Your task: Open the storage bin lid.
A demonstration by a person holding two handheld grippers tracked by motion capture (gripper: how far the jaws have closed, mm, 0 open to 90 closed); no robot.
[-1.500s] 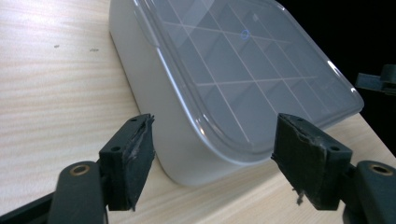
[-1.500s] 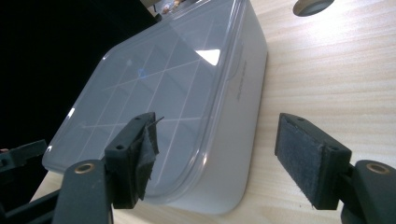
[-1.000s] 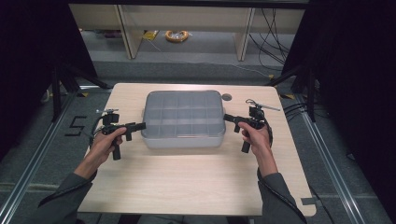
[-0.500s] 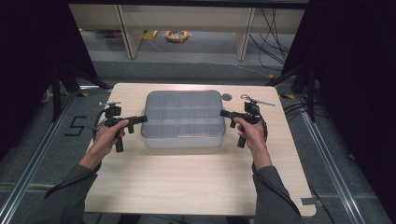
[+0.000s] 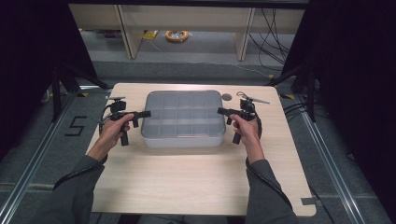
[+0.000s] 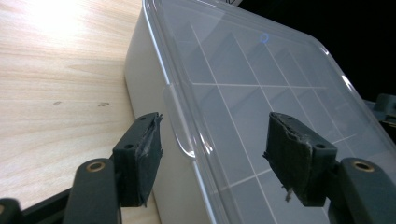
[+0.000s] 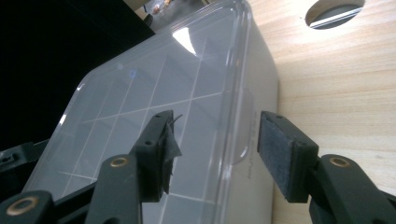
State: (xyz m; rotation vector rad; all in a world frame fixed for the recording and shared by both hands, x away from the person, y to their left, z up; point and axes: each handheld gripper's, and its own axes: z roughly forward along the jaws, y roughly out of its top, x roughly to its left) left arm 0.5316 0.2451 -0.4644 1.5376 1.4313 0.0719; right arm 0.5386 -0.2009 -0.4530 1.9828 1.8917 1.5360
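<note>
Because the 2 grippers stand at opposite short ends of the compartment box [image 5: 183, 119], it seems the person wants to take it from both sides together, perhaps to lift it or to open the lid [image 6: 261, 93]. The left gripper [image 6: 212, 161] has its jaws apart, astride the lid's edge and its small tab [image 6: 180, 128]. The right gripper [image 7: 212, 158] is also apart, around the lid rim at its own end. The box sits on the table [image 5: 196, 186] nearer the far edge, about midway between left and right edges. Through the cloudy lid I see dividers, and the compartments look empty, though I cannot be sure. A round hole [image 5: 226, 97] is just beside the box's far right corner.
</note>
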